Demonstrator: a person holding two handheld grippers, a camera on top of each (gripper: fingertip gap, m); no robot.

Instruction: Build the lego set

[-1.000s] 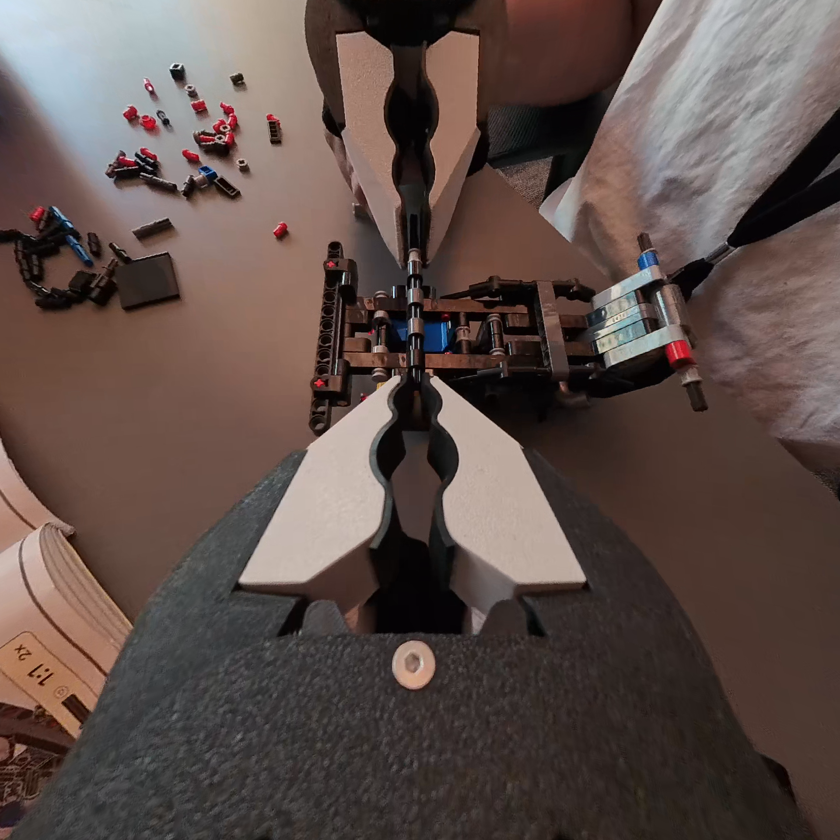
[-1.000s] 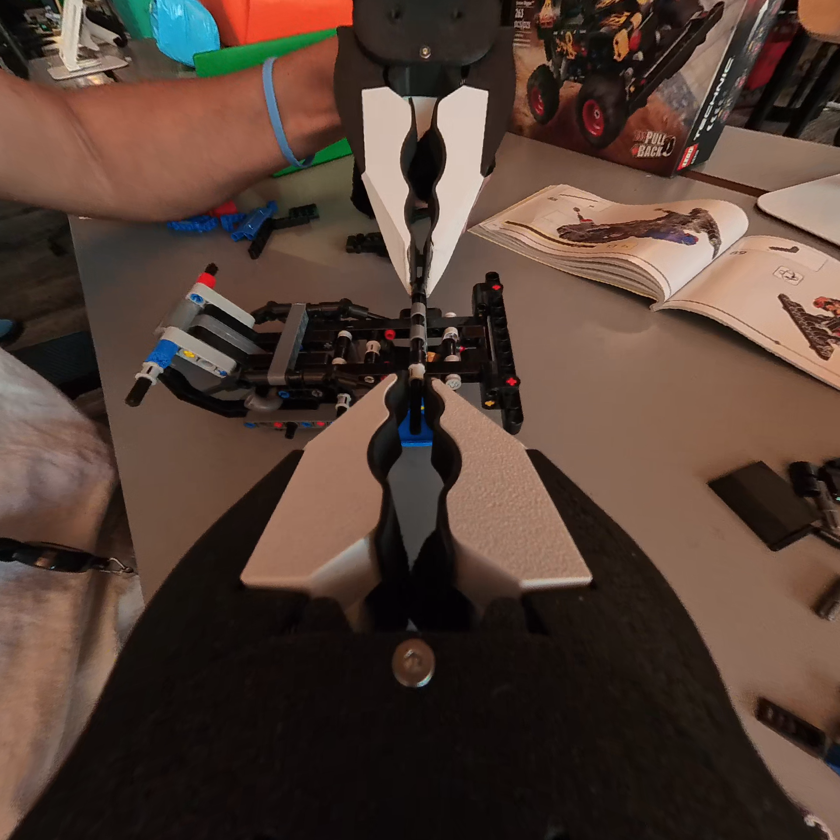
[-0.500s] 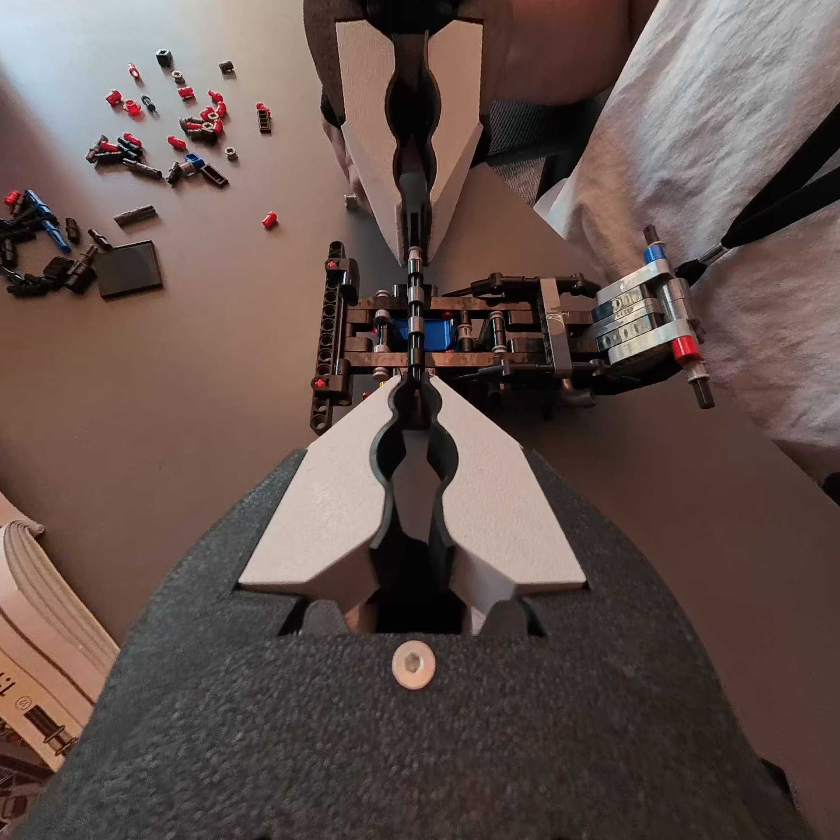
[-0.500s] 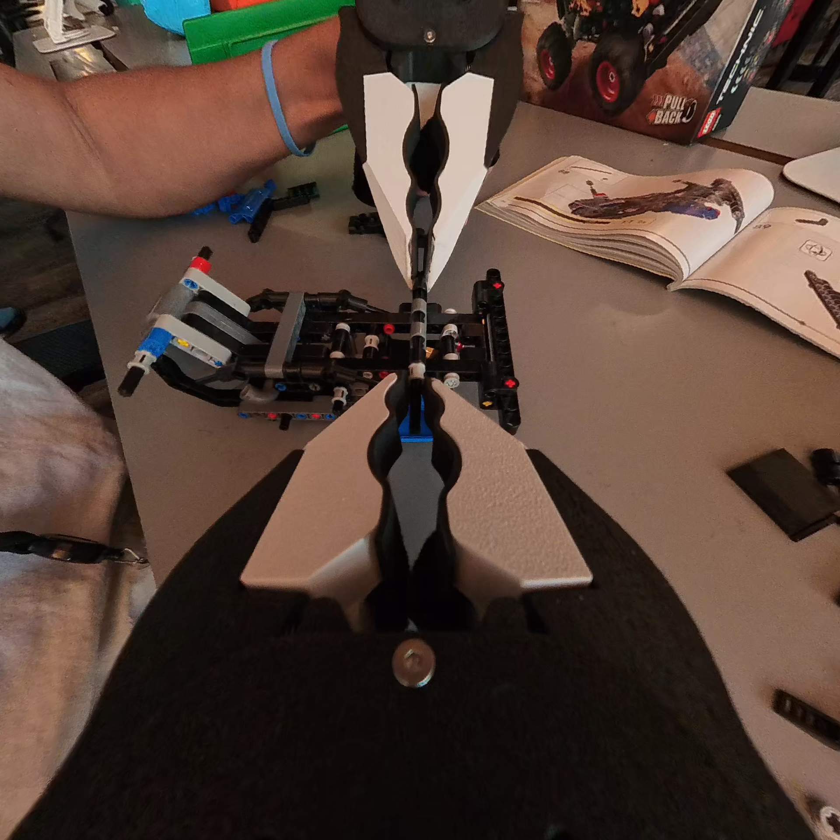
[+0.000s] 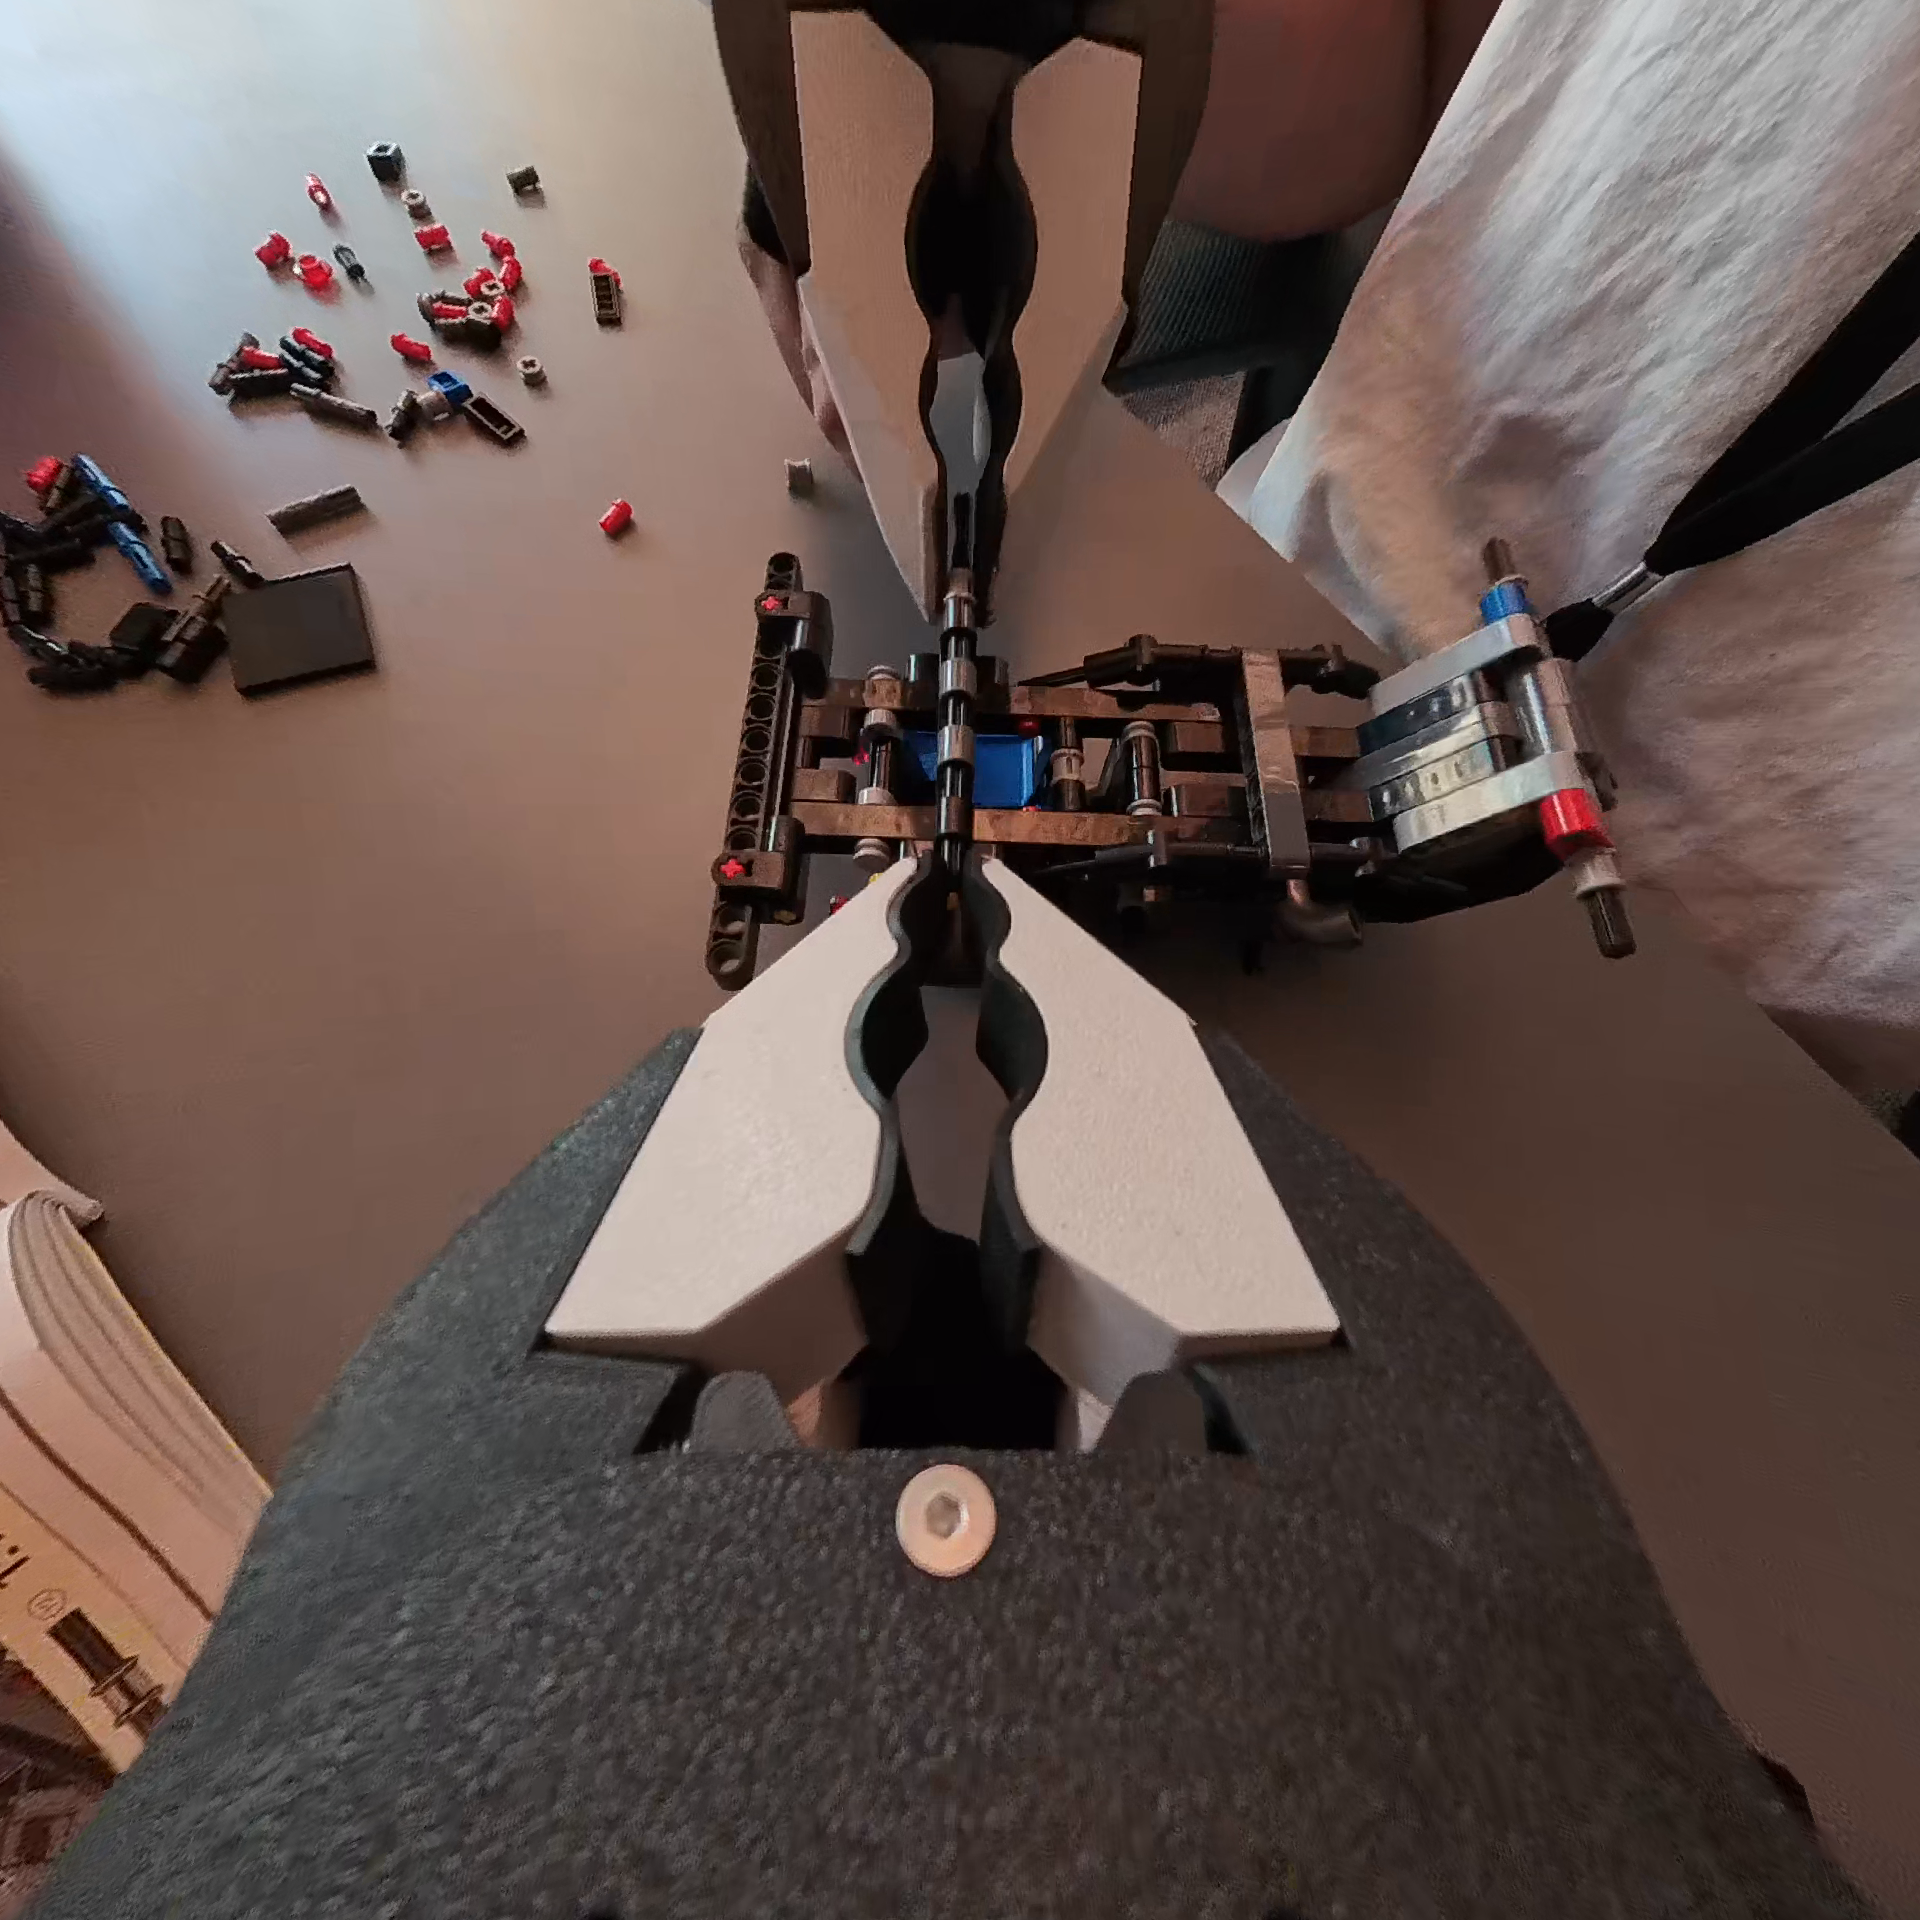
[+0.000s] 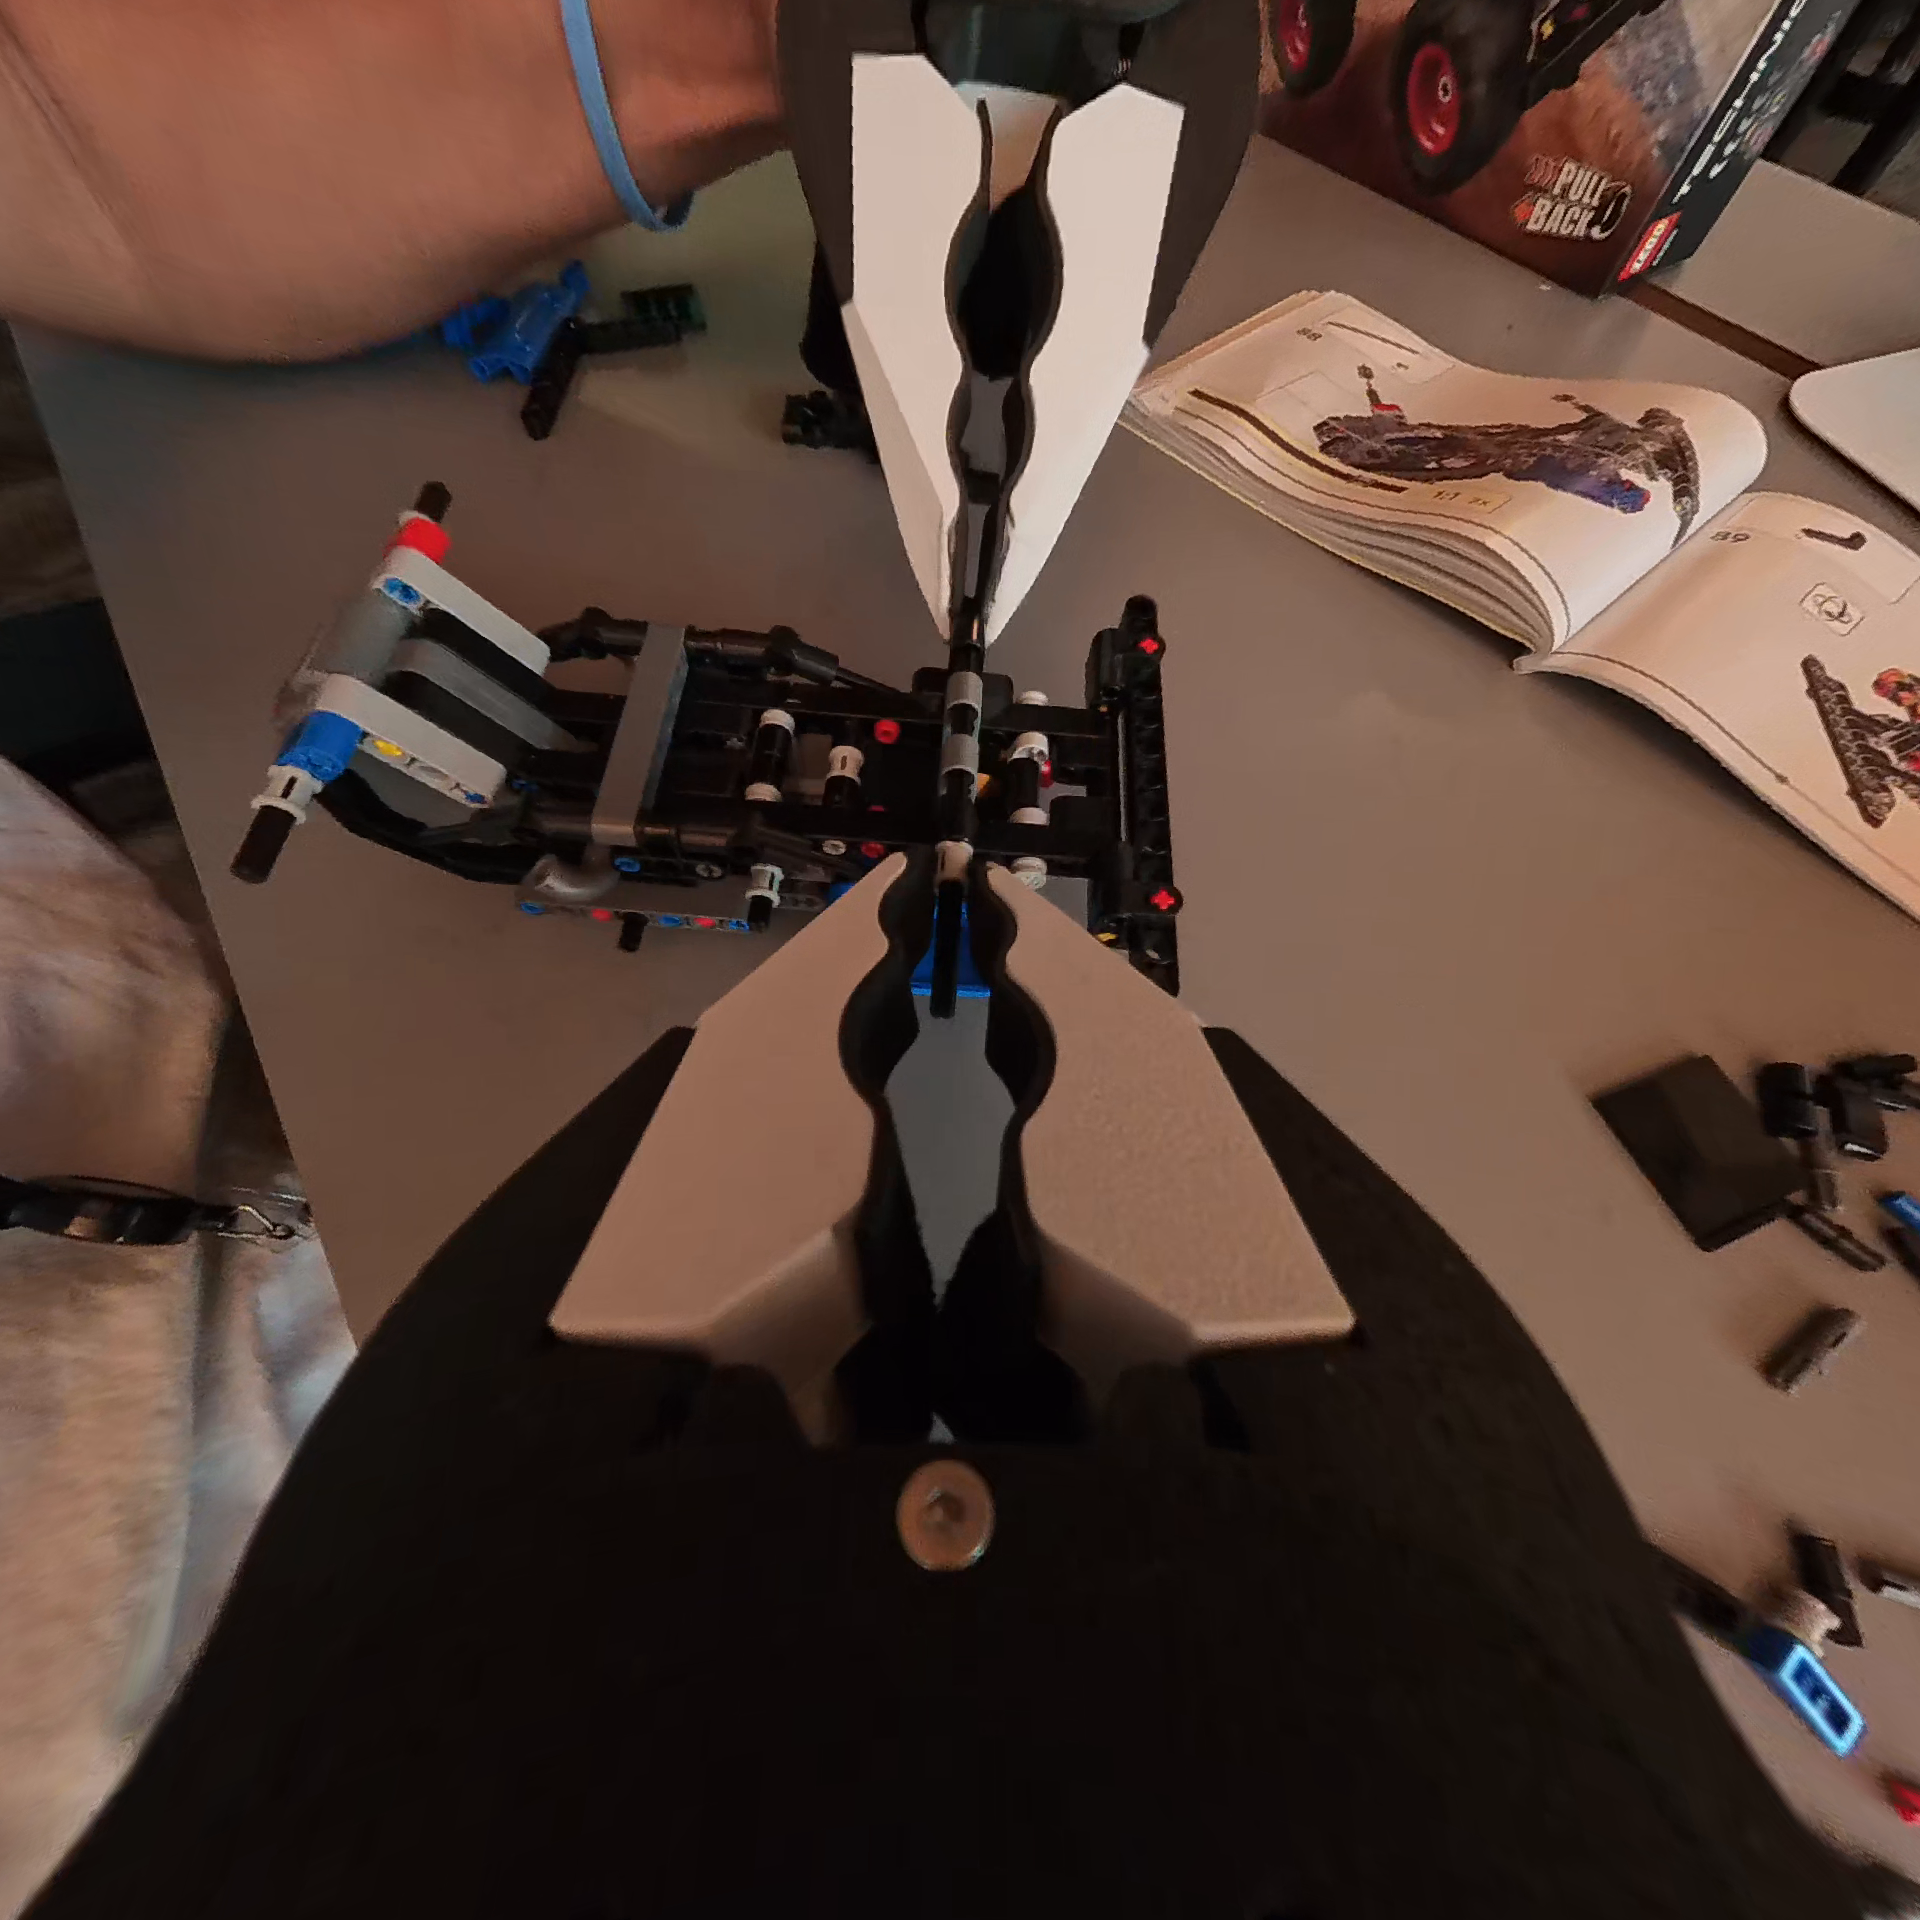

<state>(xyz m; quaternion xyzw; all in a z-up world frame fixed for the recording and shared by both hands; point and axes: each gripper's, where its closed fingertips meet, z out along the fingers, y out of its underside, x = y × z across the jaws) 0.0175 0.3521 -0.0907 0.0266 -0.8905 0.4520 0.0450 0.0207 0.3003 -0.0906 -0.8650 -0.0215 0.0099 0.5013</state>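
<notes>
A partly built black lego chassis (image 5: 769, 748) with a grey and blue end block (image 5: 1475, 748) hangs over the grey table between my two grippers. A black axle (image 5: 954, 748) with grey bushes runs across it. My left gripper (image 5: 951, 868) is shut on the near end of the axle, and my right gripper (image 5: 961, 592) is shut on the far end. In the right wrist view the chassis (image 6: 727, 769) and axle (image 6: 961, 769) lie between my right gripper (image 6: 951, 873) and my left gripper (image 6: 971, 623). The axle tip shows between the right fingers.
Loose red and black parts (image 5: 416, 301) and a black flat panel (image 5: 299, 627) lie to the left. An open instruction booklet (image 6: 1507, 520) and the set's box (image 6: 1558, 125) are at the right. More loose parts (image 6: 1818, 1143) lie nearby. A person's arm (image 6: 312, 177) reaches across. My hands' fingertips stand some 6 centimetres from each other.
Both grippers keep their hold on the axle. Each opposite gripper now looks larger and nearer in the other's view. The chassis has shifted only slightly.
</notes>
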